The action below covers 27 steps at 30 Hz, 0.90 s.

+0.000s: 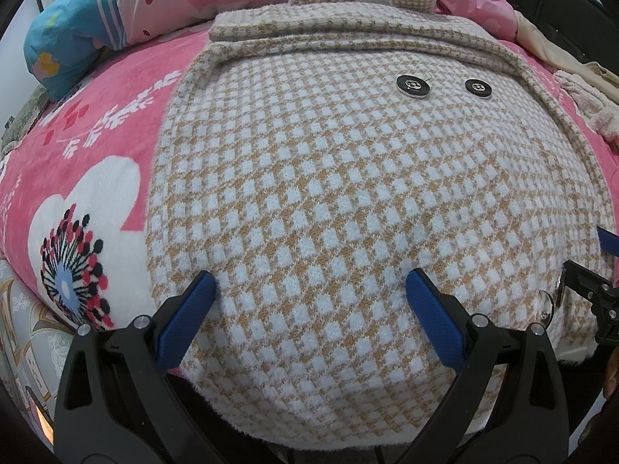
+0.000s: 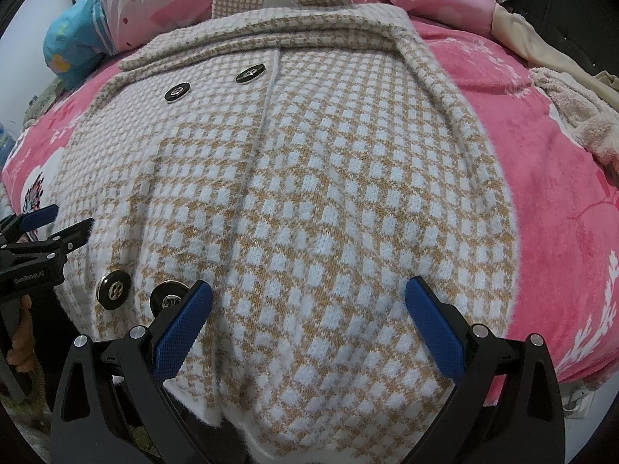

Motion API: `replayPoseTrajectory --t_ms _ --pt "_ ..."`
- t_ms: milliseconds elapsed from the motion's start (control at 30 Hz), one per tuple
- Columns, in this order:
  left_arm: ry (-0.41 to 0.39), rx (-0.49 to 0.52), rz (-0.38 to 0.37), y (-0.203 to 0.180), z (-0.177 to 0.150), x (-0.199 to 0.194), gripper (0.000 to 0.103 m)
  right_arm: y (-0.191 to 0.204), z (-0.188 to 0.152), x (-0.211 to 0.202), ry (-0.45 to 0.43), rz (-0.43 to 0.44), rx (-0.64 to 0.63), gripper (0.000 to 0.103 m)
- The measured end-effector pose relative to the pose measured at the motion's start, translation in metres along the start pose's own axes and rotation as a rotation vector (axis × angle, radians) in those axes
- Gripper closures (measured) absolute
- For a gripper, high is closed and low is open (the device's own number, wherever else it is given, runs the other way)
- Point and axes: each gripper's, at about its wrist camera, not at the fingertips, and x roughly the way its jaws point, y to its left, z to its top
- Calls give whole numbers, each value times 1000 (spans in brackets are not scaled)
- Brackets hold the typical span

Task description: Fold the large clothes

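Checked coat (image 2: 309, 201) (both tongs agape)

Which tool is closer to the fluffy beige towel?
Right. The right tool sits over the checked knit coat on the side nearest the fluffy beige towel; the left tool is farther across.

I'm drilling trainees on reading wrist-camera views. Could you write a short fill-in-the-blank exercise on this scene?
1. The checked coat lies on a blanket whose main colour is ____.
2. The jaws of the left gripper and the right gripper are both ____.
3. The coat's round black fasteners are ____.

Missing words: pink; open; buttons
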Motion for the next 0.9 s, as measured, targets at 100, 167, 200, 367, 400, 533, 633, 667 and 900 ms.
replayPoseTrajectory --t_ms 100,167,200,367,400,533,633,667,900 --pt "-15 14 -4 0 -2 -1 8 0 0 0 0 1 0 6" --pt "-45 25 -18 2 -6 -7 8 0 0 0 -1 3 -1 6" --pt "-58 28 -24 3 -8 -11 8 0 0 0 -1 5 -1 6" --pt "-159 58 -37 20 -38 -41 8 3 -1 -1 -1 15 -24 6" --pt "-163 55 -39 27 -46 -47 8 3 -1 0 -2 18 -28 6" --pt "-185 34 -50 52 -79 -67 8 4 -3 -1 -8 28 -39 6" --pt "-189 25 -68 63 -94 -76 8 4 -3 -2 -25 44 -45 6" --pt "-184 19 -85 67 -100 -79 8 3 -4 -4 -33 53 -45 6" --pt "-164 -17 -188 69 -112 -80 24 -22 -20 -31 -112 171 -9 6"
